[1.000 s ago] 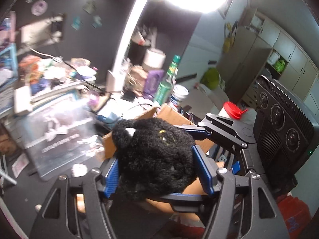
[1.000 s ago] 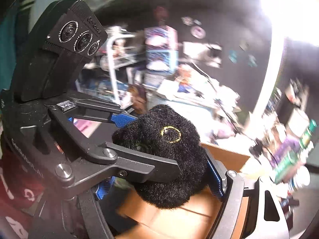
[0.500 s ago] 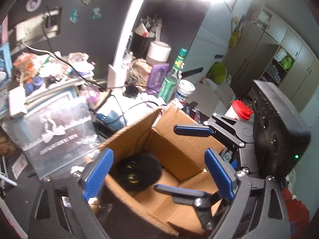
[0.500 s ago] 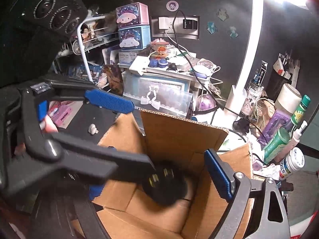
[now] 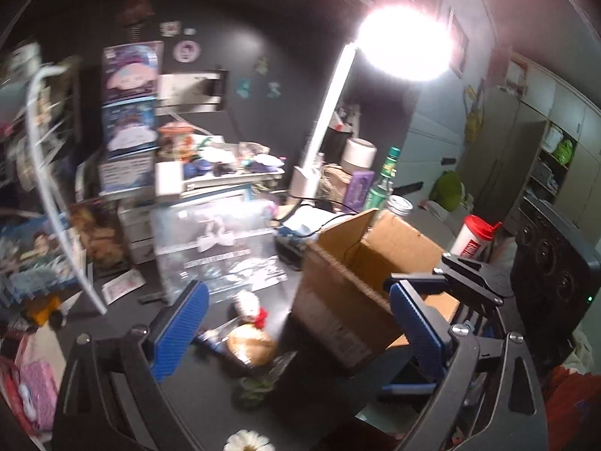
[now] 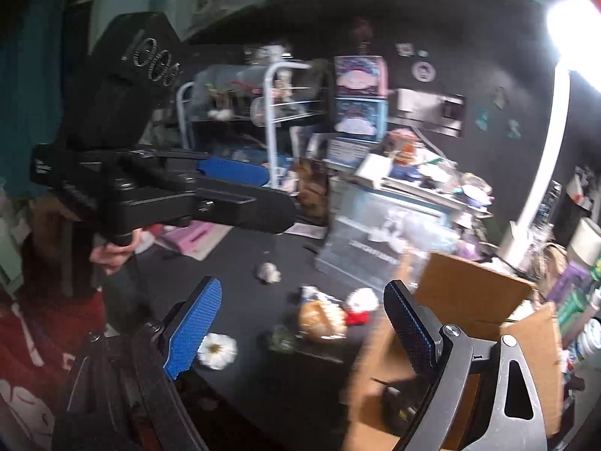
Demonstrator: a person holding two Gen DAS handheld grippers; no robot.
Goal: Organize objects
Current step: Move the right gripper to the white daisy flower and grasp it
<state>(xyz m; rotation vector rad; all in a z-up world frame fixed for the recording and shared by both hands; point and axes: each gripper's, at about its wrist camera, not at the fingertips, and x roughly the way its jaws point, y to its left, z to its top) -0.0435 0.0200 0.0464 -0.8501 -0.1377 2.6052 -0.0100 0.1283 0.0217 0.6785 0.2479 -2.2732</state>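
Note:
An open cardboard box (image 5: 360, 270) (image 6: 469, 300) stands on the black desk. The black plush toy (image 6: 394, 402) lies inside it, partly hidden by my right finger. My left gripper (image 5: 300, 323) is open and empty, left of the box above small toys: a tan round toy (image 5: 249, 345) (image 6: 319, 317), a white-and-red figure (image 5: 253, 306) (image 6: 362, 304) and a white flower (image 5: 246, 441) (image 6: 218, 349). My right gripper (image 6: 300, 323) is open and empty at the box's left wall. The left gripper also shows in the right wrist view (image 6: 233, 191).
A clear plastic case (image 5: 218, 244), storage boxes and clutter line the back of the desk. A lamp post (image 5: 326, 120), bottles (image 5: 381, 184) and a red-lidded cup (image 5: 475, 236) stand behind the box. A small pale object (image 6: 268, 272) lies on the desk.
Both grippers held the black plush together, let it drop into the box, then opened and swung left and back, away from the box toward the small toys.

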